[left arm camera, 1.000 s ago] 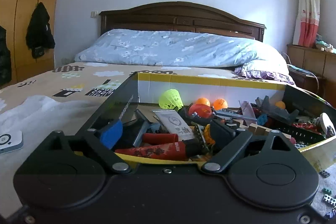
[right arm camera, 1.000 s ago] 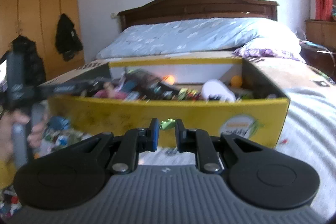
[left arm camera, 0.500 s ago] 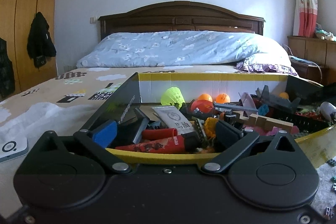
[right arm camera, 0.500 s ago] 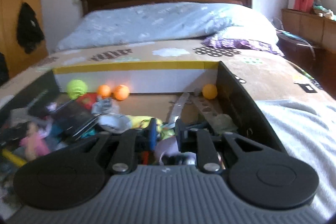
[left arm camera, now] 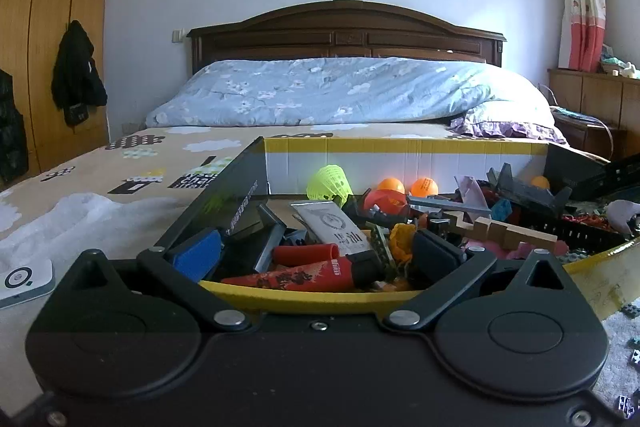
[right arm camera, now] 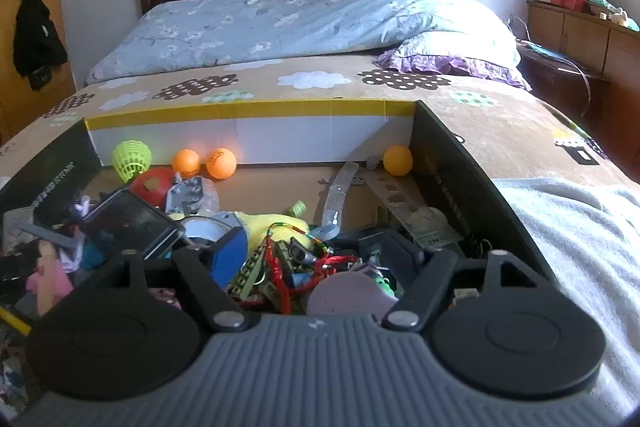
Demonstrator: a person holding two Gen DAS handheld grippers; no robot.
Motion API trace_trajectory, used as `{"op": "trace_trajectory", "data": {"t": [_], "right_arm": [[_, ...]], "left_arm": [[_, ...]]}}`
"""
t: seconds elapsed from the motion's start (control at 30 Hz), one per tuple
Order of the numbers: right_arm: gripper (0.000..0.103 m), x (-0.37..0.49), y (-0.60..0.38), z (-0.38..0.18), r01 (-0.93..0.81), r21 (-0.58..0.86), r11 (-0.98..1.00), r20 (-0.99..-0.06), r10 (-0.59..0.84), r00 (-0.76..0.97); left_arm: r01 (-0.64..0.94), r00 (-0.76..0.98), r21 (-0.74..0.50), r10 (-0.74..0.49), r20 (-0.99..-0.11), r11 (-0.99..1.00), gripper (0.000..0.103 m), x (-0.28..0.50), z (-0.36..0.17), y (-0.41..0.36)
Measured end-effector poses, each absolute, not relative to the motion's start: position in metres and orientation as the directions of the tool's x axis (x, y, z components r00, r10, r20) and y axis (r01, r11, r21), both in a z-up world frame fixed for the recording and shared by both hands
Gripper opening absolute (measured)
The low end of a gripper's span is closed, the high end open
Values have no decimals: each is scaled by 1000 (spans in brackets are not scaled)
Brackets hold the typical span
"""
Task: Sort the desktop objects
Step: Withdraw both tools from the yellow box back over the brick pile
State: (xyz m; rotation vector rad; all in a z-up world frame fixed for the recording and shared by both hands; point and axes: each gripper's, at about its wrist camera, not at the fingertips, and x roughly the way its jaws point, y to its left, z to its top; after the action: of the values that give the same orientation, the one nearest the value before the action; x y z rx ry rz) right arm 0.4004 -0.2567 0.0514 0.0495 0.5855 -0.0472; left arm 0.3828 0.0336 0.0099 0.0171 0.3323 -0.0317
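A yellow-rimmed cardboard box [left arm camera: 400,145] on the bed is full of small items. My left gripper [left arm camera: 316,253] is open over the box's near left corner. Between its fingers lie a red printed tube [left arm camera: 296,277] and a white card [left arm camera: 340,231], untouched. Farther back sit a green shuttlecock [left arm camera: 330,183] and orange balls [left arm camera: 390,185]. My right gripper [right arm camera: 314,255] hangs over the right part of the box [right arm camera: 248,111] with its jaws opening. They press on nothing; a red cord [right arm camera: 280,267] and a lilac oval piece [right arm camera: 348,297] lie below them.
A white device [left arm camera: 24,281] lies on the bed left of the box. Small bricks [left arm camera: 632,311] are scattered on the white blanket [right arm camera: 560,227] to the right. A folded blue quilt [left arm camera: 340,91] and the headboard lie beyond. Loose clutter [right arm camera: 12,367] lies outside the box's left side.
My right gripper moved from in front of the box to over its inside and spread its jaws; the small green wrapped piece once between them is gone from there. The left gripper widened slightly.
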Motion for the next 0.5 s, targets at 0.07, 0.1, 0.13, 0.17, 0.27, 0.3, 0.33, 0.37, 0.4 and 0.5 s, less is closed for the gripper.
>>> {"op": "trace_trajectory", "data": {"t": [0.07, 0.1, 0.13, 0.17, 0.27, 0.3, 0.33, 0.37, 0.4, 0.5], "right_arm": [[86, 394, -258, 54, 52, 47, 998, -549, -17, 836], [87, 391, -258, 55, 46, 56, 997, -549, -8, 836], [88, 387, -259, 55, 39, 67, 997, -550, 4, 835], [88, 383, -259, 55, 32, 79, 996, -551, 16, 834], [92, 365, -262, 56, 17, 110, 994, -554, 47, 831], [92, 357, -262, 56, 9, 115, 993, -558, 58, 828], [92, 350, -263, 57, -5, 117, 993, -566, 71, 821], [92, 343, -263, 58, -14, 114, 993, -572, 77, 817], [93, 334, -262, 60, -25, 98, 995, -564, 76, 822], [95, 309, -260, 72, -51, 72, 996, -550, 82, 831]], "left_arm": [[26, 943, 12, -21, -332, 1000, 102, 381, 12, 33], [25, 942, 6, -22, -334, 1000, 102, 380, 14, 33], [26, 941, 0, -25, -338, 1000, 102, 378, 16, 32], [26, 939, -6, -26, -343, 1000, 102, 377, 19, 32], [22, 935, -1, -21, -355, 1000, 102, 372, 29, 28], [31, 935, 8, -26, -353, 999, 102, 369, 33, 25], [38, 936, 18, -30, -351, 999, 102, 366, 38, 23], [40, 937, 29, -27, -347, 999, 102, 362, 43, 20], [33, 939, 35, -19, -344, 999, 102, 358, 49, 18], [31, 938, 27, -20, -346, 999, 102, 342, 68, 12]]}}
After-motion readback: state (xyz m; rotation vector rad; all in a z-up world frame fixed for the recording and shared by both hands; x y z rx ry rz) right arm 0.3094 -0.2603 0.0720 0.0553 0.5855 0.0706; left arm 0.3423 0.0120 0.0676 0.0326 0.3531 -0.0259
